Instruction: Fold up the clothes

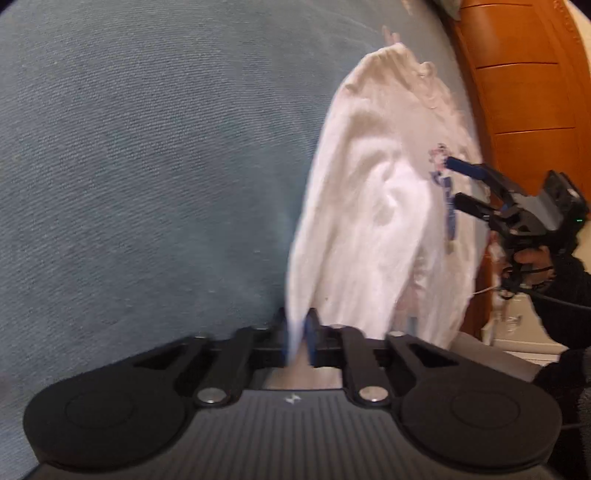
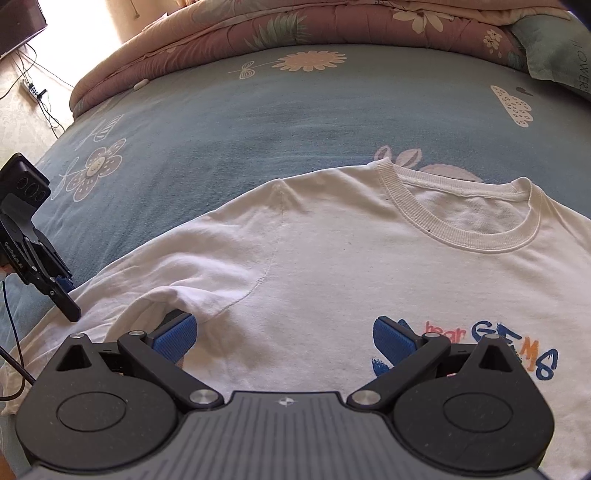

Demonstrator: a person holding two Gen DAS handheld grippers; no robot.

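A white T-shirt (image 2: 332, 258) with a ribbed collar and a blue and orange print lies face up on the blue bed sheet (image 2: 258, 122). It also shows in the left wrist view (image 1: 388, 206). My left gripper (image 1: 298, 328) is shut on the shirt's sleeve edge; it also shows in the right wrist view (image 2: 64, 295) at the shirt's left. My right gripper (image 2: 282, 338) is open just above the chest, its blue pads (image 2: 175, 334) apart and empty. It also shows in the left wrist view (image 1: 456, 182), open beside the print.
A folded floral quilt (image 2: 332, 26) lies along the far side of the bed, with a pillow (image 2: 557, 48) at the far right. A wooden headboard (image 1: 524, 92) stands behind the shirt. A power strip (image 2: 33, 90) and cables lie on the floor at left.
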